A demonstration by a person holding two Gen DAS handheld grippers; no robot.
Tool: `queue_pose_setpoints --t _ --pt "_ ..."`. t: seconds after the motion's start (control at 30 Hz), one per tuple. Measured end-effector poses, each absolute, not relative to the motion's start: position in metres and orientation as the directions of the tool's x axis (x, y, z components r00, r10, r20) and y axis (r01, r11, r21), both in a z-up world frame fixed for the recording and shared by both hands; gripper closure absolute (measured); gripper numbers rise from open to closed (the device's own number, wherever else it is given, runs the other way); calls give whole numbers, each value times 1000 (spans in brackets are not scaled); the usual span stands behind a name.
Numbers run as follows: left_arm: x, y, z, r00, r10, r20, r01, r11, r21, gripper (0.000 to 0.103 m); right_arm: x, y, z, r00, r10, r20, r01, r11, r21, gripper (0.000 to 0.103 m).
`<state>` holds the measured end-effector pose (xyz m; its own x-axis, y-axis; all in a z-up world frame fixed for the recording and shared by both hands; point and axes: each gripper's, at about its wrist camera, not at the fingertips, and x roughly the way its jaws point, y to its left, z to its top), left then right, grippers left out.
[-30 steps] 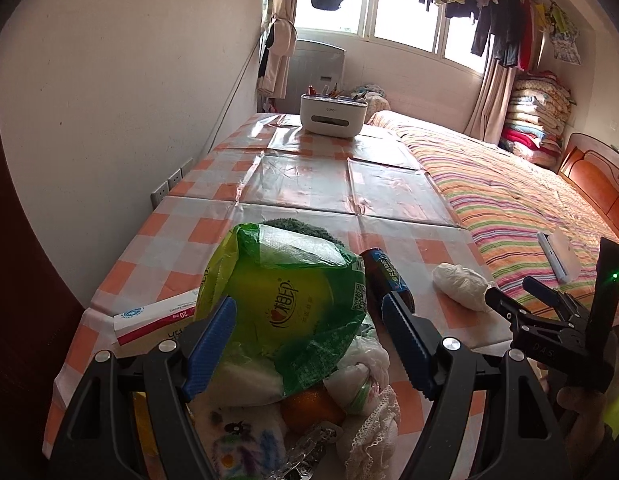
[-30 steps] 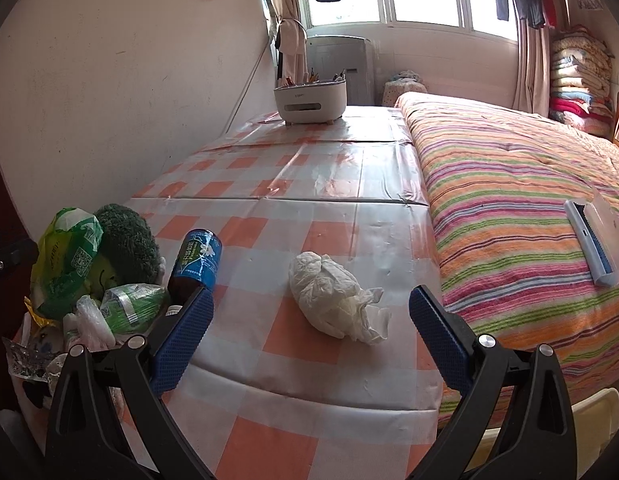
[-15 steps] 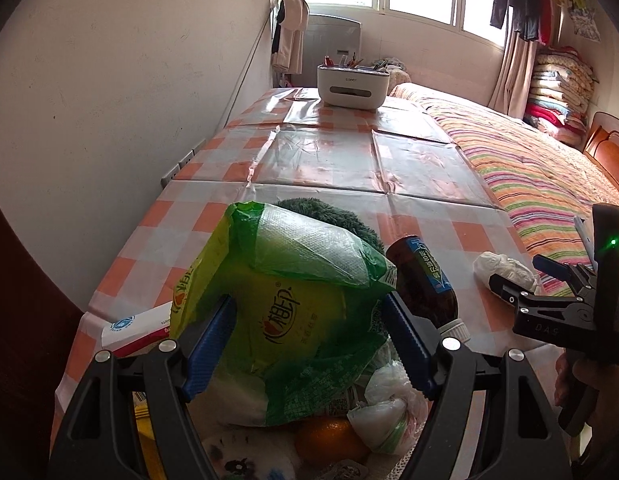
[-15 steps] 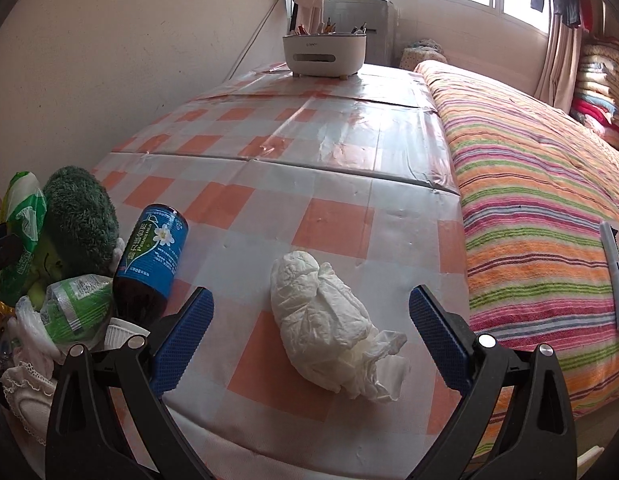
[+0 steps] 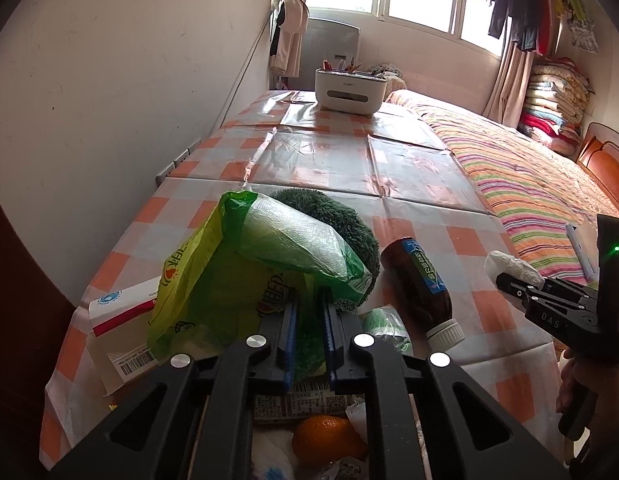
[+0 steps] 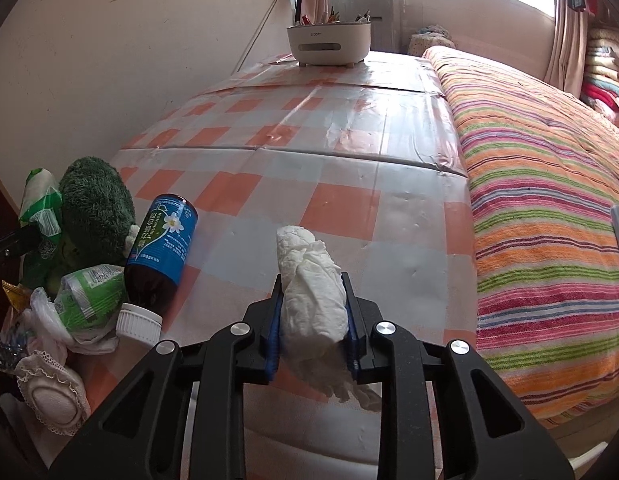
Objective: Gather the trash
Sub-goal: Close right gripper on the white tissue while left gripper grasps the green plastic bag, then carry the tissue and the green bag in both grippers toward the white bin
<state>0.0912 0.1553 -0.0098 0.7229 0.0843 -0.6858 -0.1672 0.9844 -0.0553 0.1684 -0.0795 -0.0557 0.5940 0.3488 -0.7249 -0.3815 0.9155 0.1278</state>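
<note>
A green and yellow plastic bag (image 5: 229, 280) lies on a heap of trash at the near end of the checked table (image 5: 349, 168). My left gripper (image 5: 309, 308) is closing and pinches a fold of that bag between its blue pads. A crumpled white tissue wad (image 6: 305, 264) lies near the table's front edge. My right gripper (image 6: 312, 284) is closing with both pads pressed against the wad's sides. In the left wrist view the right gripper (image 5: 521, 284) shows at the right edge, with the tissue (image 5: 509, 264) at its tips.
A brown bottle (image 6: 165, 236) with a blue label lies beside a green plush (image 6: 97, 208). A small carton (image 5: 121, 308), an orange (image 5: 329, 438) and wrappers fill the heap. A white organiser (image 5: 349, 92) stands at the far end. A striped bed (image 6: 549, 200) borders the table's right.
Both grippers went from wide open to closed. The left now pinches the green bag, the right the tissue wad. The right gripper also moved forward and dipped over the wad.
</note>
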Motion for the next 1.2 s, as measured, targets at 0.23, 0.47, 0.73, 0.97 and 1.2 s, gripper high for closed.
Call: queue_pose_setpoints --t 0.23,0.47,0.73,0.97,1.2 --pt "76 152 0 773 46 -633 -141 985 -100 100 145 -96 -35 635 400 -661 -366 909 198 79" --pt "65 150 11 804 17 -594 -123 982 -140 100 119 -105 -18 665 433 -609 -381 898 222 79" --pt "54 135 23 828 8 -560 -94 988 -124 100 96 -113 -14 679 436 -591 -396 895 205 79" --pt "46 114 32 842 -52 -537 -28 990 -140 100 82 -131 -18 690 405 -600 -370 910 188 78" --pt "41 93 33 839 -120 -531 26 983 -182 100 70 -153 -19 712 369 -598 -331 927 178 78"
